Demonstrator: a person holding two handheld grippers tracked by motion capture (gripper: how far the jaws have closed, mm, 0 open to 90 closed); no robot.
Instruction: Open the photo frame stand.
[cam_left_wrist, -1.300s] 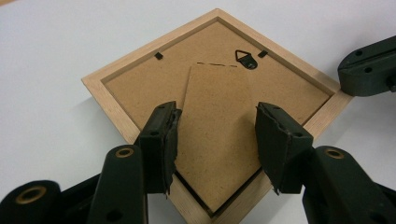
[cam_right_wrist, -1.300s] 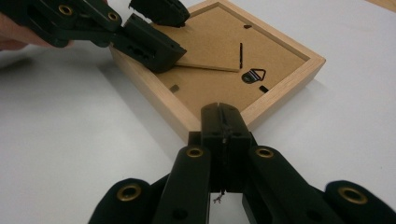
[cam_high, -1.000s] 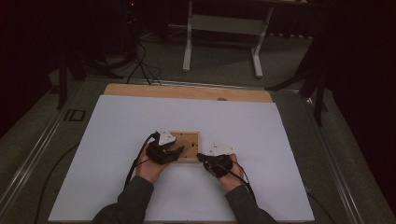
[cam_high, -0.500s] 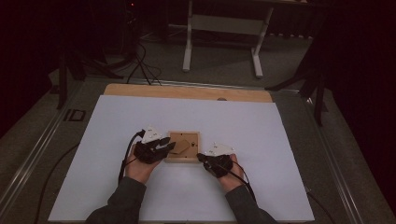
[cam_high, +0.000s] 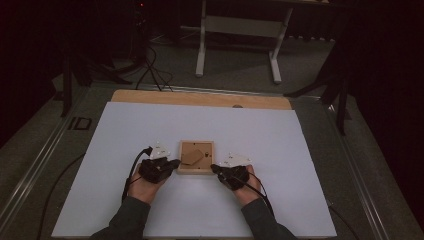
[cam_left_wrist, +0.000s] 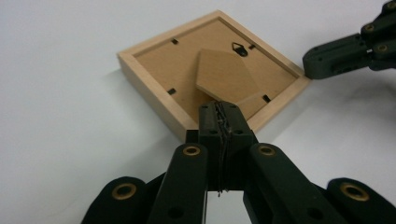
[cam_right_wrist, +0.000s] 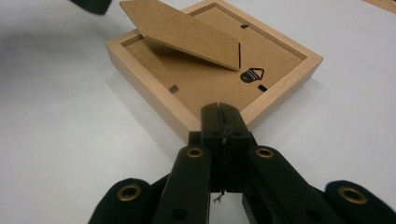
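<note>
A small wooden picture frame (cam_high: 196, 150) lies face down on the white sheet, its back panel (cam_left_wrist: 163, 60) up. Its easel stand (cam_left_wrist: 226, 74) is tilted up off the back (cam_right_wrist: 187, 32), next to a metal hanger (cam_right_wrist: 252, 74). My left gripper (cam_high: 175, 163) is shut, and its tip (cam_left_wrist: 219, 109) sits at the frame's near left corner. My right gripper (cam_high: 214, 169) is shut too, with its tip (cam_right_wrist: 219, 112) at the near right corner. Neither has anything between its jaws. The right gripper's tip (cam_left_wrist: 327, 63) also touches the frame's corner in the left gripper view.
The white sheet (cam_high: 300, 150) covers most of the table, with a wooden strip (cam_high: 200, 98) along its far edge. Metal rails (cam_high: 35, 165) run down both sides. Cables (cam_high: 150, 70) and a white stand (cam_high: 240, 25) are on the floor beyond.
My left gripper has slid a little left and toward the person, from over the frame's left edge to its near left corner. The right gripper and the frame have stayed put.
</note>
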